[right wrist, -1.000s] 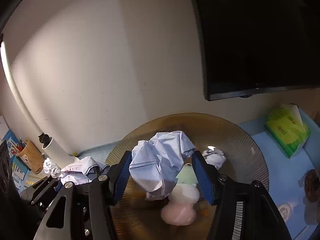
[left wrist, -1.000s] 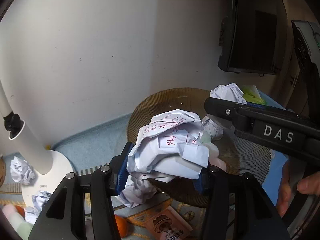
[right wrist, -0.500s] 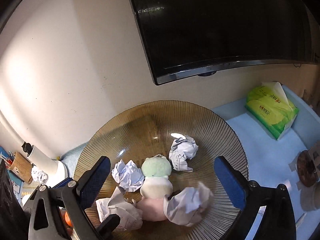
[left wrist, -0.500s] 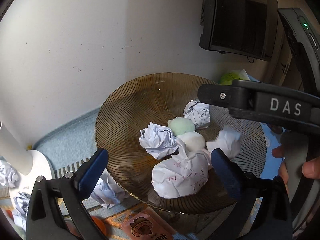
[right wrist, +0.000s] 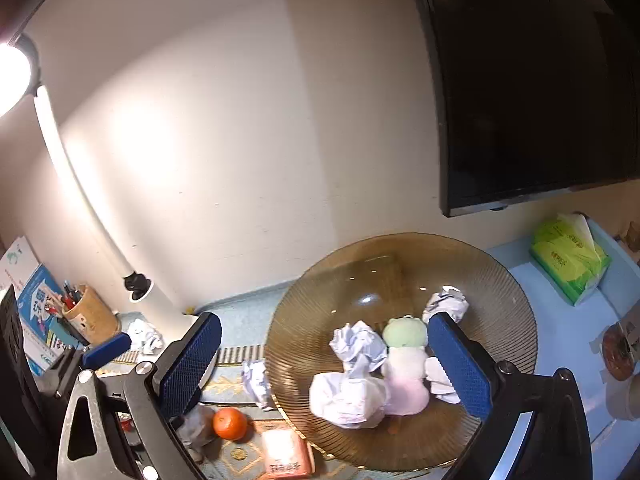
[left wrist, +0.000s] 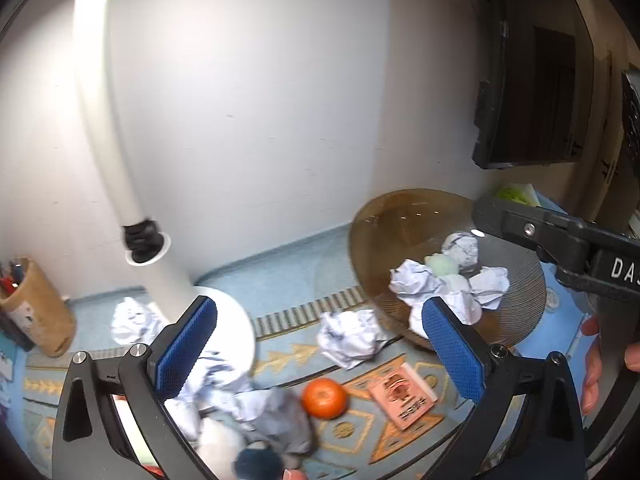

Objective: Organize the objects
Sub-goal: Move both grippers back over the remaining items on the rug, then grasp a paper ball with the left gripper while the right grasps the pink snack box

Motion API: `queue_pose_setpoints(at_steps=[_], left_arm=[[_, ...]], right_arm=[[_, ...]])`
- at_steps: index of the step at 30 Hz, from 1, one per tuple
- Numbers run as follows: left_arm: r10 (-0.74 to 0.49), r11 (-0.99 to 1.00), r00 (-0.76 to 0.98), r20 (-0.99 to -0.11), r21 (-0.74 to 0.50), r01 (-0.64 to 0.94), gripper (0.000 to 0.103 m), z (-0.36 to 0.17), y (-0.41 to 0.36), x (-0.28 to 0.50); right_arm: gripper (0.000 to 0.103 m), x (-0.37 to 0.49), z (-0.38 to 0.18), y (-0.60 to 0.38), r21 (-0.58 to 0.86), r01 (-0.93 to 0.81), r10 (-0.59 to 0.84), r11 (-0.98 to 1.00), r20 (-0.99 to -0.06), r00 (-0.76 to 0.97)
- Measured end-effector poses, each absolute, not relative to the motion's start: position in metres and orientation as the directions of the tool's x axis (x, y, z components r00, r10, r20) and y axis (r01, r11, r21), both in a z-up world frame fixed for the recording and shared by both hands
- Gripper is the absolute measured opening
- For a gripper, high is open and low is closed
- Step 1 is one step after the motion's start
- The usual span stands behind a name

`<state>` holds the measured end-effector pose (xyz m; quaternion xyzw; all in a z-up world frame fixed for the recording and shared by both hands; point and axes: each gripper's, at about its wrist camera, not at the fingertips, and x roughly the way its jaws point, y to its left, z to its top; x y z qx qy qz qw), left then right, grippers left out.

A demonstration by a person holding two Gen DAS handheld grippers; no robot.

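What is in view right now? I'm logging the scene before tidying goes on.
Glass bowl: one, brown, ribbed, on the mat's right.
Paper balls in bowl: four, white, around the toy.
Plush toy: one, green, cream and pink, in the bowl.
Loose paper balls: several, white, on the mat left of the bowl.
Orange: one, beside the bowl.
Small packet: one, pink-orange, next to the orange.
Desk lamp: one, white, left.
Pen holder: one, tan, far left.
Tissue pack: one, green, right.
Screen: one, black, on the wall.
Left gripper: jaws wide apart, holding nothing.
Right gripper: jaws wide apart, holding nothing.
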<state>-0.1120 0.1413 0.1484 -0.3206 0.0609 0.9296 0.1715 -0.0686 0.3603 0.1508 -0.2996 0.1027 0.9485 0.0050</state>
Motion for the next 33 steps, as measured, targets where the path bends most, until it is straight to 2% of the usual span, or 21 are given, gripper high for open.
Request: queue_pose_setpoints(at_steps=[9, 14, 17, 22, 25, 29, 33], left_arm=[[0.106, -0.987, -0.788, -0.606, 0.032, -0.158, 0.102, 0.159, 0.009, -0.081], [-0.002, -0.997, -0.760, -0.650, 0.056, -0.045, 0.102, 0.124, -0.056, -0.070], [-0.020, -0.999, -0.723, -0.690, 0.035, -0.006, 0.102, 0.093, -0.085, -0.065], [-0.013, -1.000, -0.663, -0.749, 0.004, 0.015, 0.102, 0.053, -0.107, -0.062], [-0.037, -0.999, -0.640, -0.767, 0.032, 0.019, 0.102, 0.036, -0.105, -0.070], [-0.044, -0.999, -0.628, -0.777, 0.038, 0.022, 0.102, 0.025, -0.101, -0.080], [-0.031, -1.000, -0.615, -0.788, 0.023, 0.022, 0.102, 0.020, -0.098, -0.092]], right_arm=[[0.103, -0.038, 0.126, 0.297, 0.189, 0.032, -0.140, -0.982, -0.598, -0.789], [0.103, -0.024, 0.090, 0.287, 0.184, 0.025, -0.138, -0.983, -0.630, -0.764], [0.103, -0.018, 0.067, 0.287, 0.162, 0.012, -0.118, -0.987, -0.666, -0.737], [0.103, -0.014, 0.030, 0.288, 0.110, -0.018, -0.067, -0.994, -0.714, -0.697], [0.103, -0.019, 0.015, 0.293, 0.110, -0.040, -0.055, -0.993, -0.740, -0.670], [0.103, -0.029, -0.001, 0.297, 0.117, -0.059, -0.054, -0.991, -0.773, -0.632], [0.103, -0.038, -0.010, 0.294, 0.063, -0.070, -0.007, -0.996, -0.793, -0.610]])
